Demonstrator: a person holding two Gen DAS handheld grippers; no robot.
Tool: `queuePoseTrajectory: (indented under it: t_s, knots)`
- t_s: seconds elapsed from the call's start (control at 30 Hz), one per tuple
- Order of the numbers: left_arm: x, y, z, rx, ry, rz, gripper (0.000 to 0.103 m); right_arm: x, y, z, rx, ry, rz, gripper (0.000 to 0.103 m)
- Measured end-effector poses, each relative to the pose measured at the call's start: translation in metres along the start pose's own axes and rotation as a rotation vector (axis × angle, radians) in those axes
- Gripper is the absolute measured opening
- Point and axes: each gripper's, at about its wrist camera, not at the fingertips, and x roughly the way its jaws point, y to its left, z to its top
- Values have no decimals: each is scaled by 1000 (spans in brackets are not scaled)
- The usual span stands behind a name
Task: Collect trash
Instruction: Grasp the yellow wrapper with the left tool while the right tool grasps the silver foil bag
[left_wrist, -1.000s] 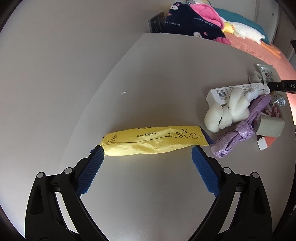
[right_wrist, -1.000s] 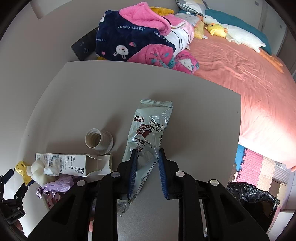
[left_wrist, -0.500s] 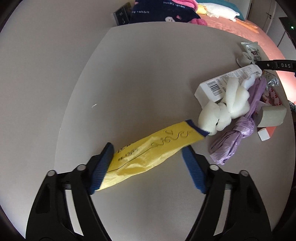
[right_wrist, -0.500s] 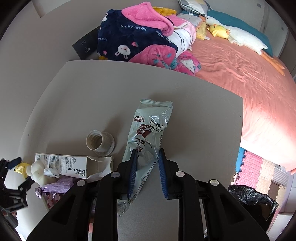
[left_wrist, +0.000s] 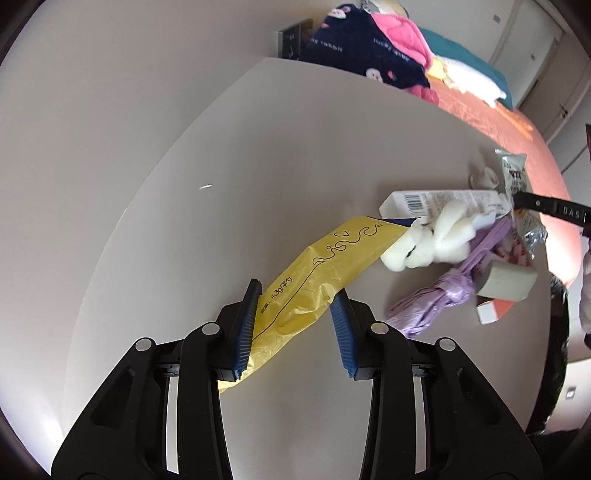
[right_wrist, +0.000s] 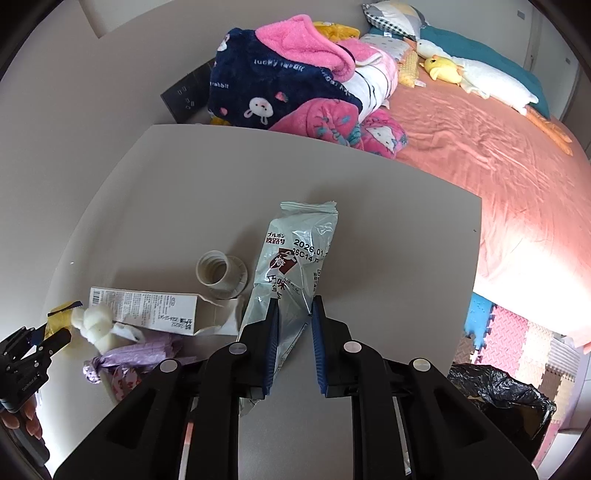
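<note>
A yellow wrapper (left_wrist: 325, 273) lies on the grey table (left_wrist: 258, 155), its near end between the blue pads of my left gripper (left_wrist: 297, 295), whose jaws are closing on it. My right gripper (right_wrist: 294, 306) is shut on a silver snack bag (right_wrist: 299, 254) that rests on the table. Between the two lie a white foam wad (left_wrist: 428, 243), a white carton (right_wrist: 147, 306), a purple plastic bag (left_wrist: 439, 295) and a white ribbed cup (right_wrist: 219, 273).
A cardboard tube (left_wrist: 506, 282) and a small box (left_wrist: 489, 314) lie by the table's right edge. A black trash bag (right_wrist: 498, 398) sits on the floor at the table's right. A bed (right_wrist: 480, 147) with blankets stands beyond the table.
My left gripper has moved over the yellow wrapper's near end and its jaws have narrowed around it. The right gripper stays shut on the silver bag.
</note>
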Motion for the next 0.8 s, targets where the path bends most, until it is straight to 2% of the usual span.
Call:
queuePoseTrajectory:
  t_s: [0.23, 0.5, 0.8]
  knots:
    - [-24, -16, 1, -45, -29, -25, 37, -26, -6, -4, 3, -29, 21, 19]
    - [-45, -55, 11, -73, -64, -84, 37, -58, -16, -18, -7, -46, 48, 19]
    - [-58, -115, 10, -32, -65, -149, 37, -98, -37, -37, -20, -73, 65, 19]
